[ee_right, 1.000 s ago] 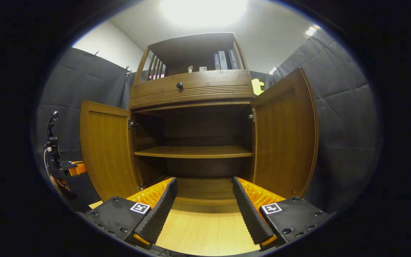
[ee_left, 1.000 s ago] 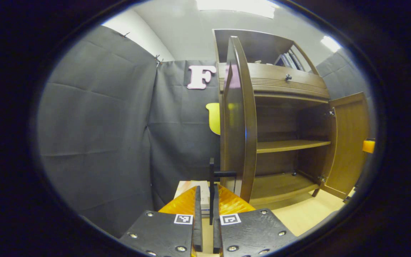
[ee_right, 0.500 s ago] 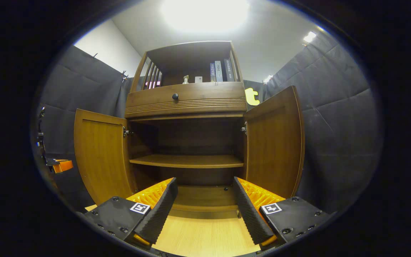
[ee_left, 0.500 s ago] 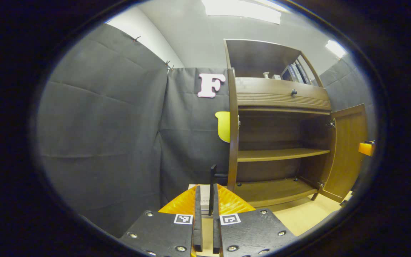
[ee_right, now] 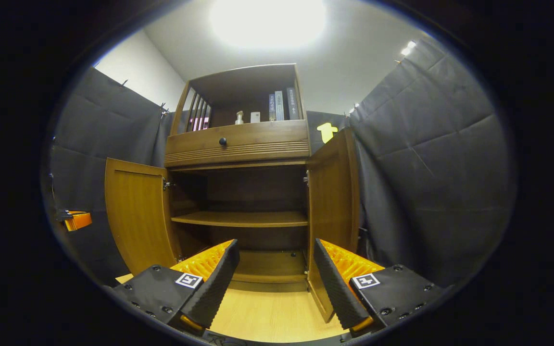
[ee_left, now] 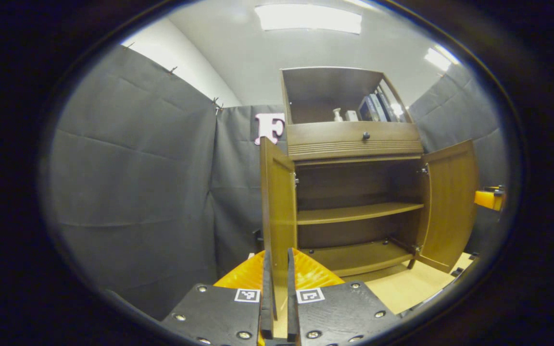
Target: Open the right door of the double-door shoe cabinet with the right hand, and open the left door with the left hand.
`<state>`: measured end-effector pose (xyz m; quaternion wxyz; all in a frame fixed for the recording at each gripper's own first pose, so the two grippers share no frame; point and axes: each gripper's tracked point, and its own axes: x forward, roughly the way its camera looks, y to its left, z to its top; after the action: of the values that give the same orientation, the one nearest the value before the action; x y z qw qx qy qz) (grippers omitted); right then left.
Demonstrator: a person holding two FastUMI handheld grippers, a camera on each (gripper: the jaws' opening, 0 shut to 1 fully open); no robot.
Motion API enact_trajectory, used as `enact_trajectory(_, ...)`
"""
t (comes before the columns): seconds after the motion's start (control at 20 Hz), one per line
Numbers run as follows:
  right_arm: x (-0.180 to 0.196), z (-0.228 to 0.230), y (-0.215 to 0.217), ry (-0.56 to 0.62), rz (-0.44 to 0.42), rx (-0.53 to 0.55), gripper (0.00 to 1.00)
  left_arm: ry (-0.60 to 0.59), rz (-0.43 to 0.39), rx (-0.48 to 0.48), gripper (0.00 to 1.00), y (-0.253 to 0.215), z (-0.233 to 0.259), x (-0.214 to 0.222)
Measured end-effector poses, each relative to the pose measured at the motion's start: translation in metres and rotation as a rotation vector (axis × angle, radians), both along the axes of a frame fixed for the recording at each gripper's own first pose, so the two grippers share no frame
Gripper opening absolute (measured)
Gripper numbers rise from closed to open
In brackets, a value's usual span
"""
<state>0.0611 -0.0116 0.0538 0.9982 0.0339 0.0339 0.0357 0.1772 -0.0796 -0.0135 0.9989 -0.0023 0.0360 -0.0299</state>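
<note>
The brown shoe cabinet (ee_right: 238,144) stands with both lower doors swung out and its shelves bare. In the left gripper view the left door (ee_left: 277,202) is seen at a steep angle straight ahead. Its dark handle (ee_left: 257,235) pokes out behind its left edge. My left gripper (ee_left: 277,293) is just in front of that door's bottom, fingers shut to a thin slit, holding nothing. In the right gripper view my right gripper (ee_right: 274,283) is wide open and empty before the cabinet base. The right door (ee_right: 332,206) hangs just beyond its right finger (ee_right: 334,278).
A drawer with a round knob (ee_right: 222,141) sits above the doors, and books (ee_right: 279,105) and small items stand on the top shelf. Pale wood floor (ee_right: 267,317) lies in front. Black cloth walls close in on both sides.
Both grippers have drawn back and the cabinet looks smaller. The left door's handle, between my left fingers a second ago, is now out of them and the door stands wider.
</note>
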Motion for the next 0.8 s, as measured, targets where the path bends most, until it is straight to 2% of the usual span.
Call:
enact_trajectory(0.2, -0.018, 0.001, -0.025, -0.009, -0.016, -0.009, 0.97, 0.008, -0.006, -0.002, 0.15, -0.007, 0.003, 0.001)
enact_trajectory(0.35, -0.026, -0.002, -0.035, -0.010, -0.022, -0.014, 0.96, 0.015, -0.006, 0.000, 0.13, -0.010, 0.000, 0.003)
enact_trajectory(0.6, -0.032, -0.001, -0.041, -0.011, -0.017, -0.017, 0.96, 0.008, 0.014, 0.017, 0.11, -0.008, 0.002, 0.002)
enact_trajectory(0.8, -0.031, -0.001, -0.040, -0.013, -0.009, -0.018, 0.96, 0.001, 0.017, 0.021, 0.14, -0.008, 0.002, 0.000)
